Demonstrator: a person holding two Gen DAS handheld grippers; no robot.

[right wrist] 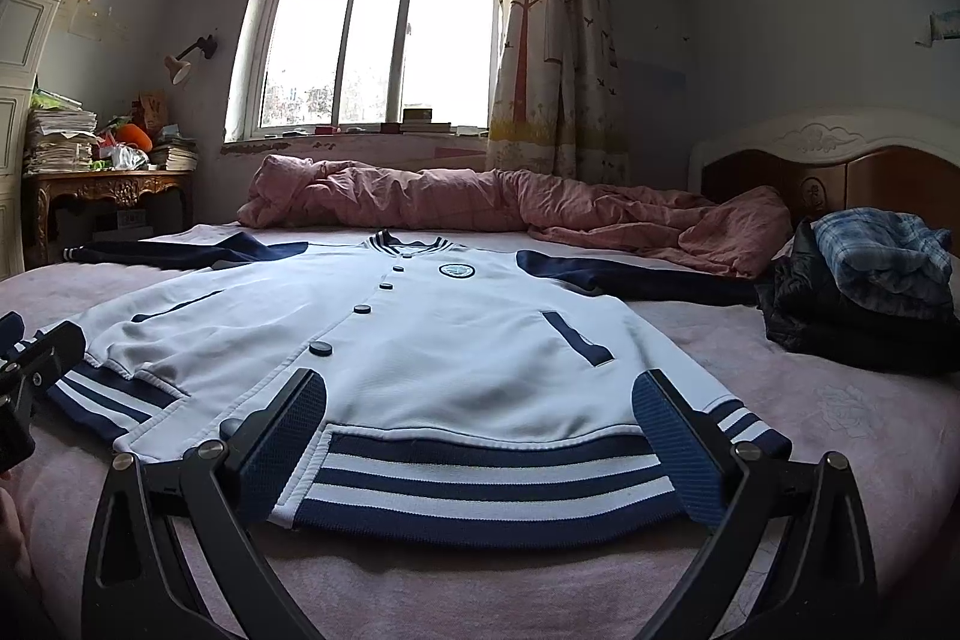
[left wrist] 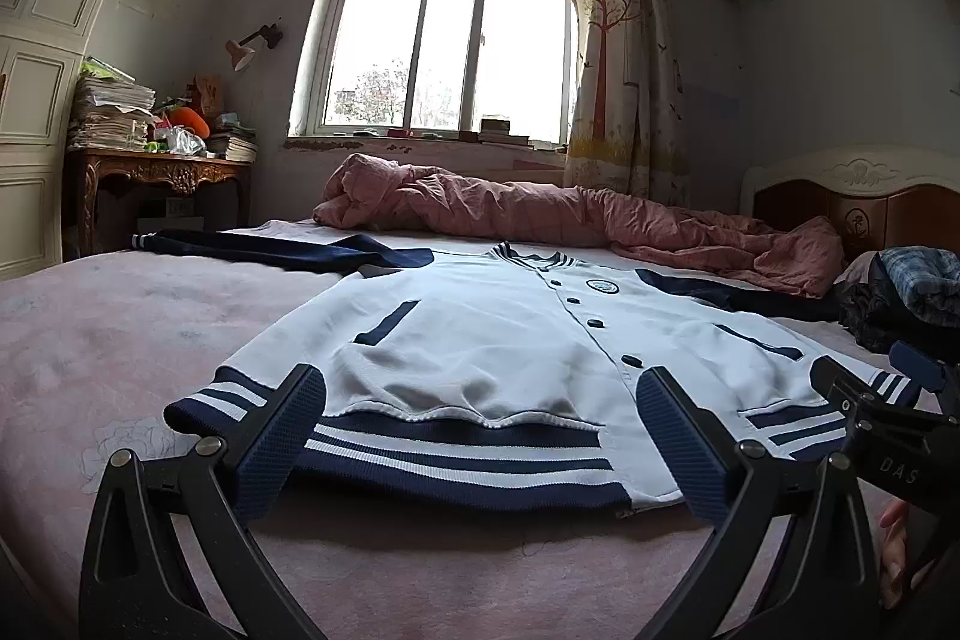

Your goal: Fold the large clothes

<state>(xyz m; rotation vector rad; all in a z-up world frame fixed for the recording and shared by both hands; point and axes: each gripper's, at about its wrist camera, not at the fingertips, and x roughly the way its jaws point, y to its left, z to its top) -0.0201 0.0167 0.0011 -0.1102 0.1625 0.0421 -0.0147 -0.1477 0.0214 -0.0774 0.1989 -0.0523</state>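
Note:
A white varsity jacket (left wrist: 480, 340) with navy sleeves and a striped navy hem lies flat, front up and buttoned, on the pink bed (left wrist: 90, 340); it also shows in the right wrist view (right wrist: 420, 340). My left gripper (left wrist: 480, 430) is open, its fingers low over the left half of the hem. My right gripper (right wrist: 480, 430) is open over the right half of the hem, and it shows at the right edge of the left wrist view (left wrist: 870, 400). Neither holds anything. The sleeves spread out to both sides.
A crumpled pink quilt (right wrist: 510, 208) lies along the far side of the bed under the window. A pile of dark and plaid clothes (right wrist: 864, 292) sits at the right by the headboard (right wrist: 840, 160). A cluttered wooden desk (left wrist: 156, 172) stands at the left.

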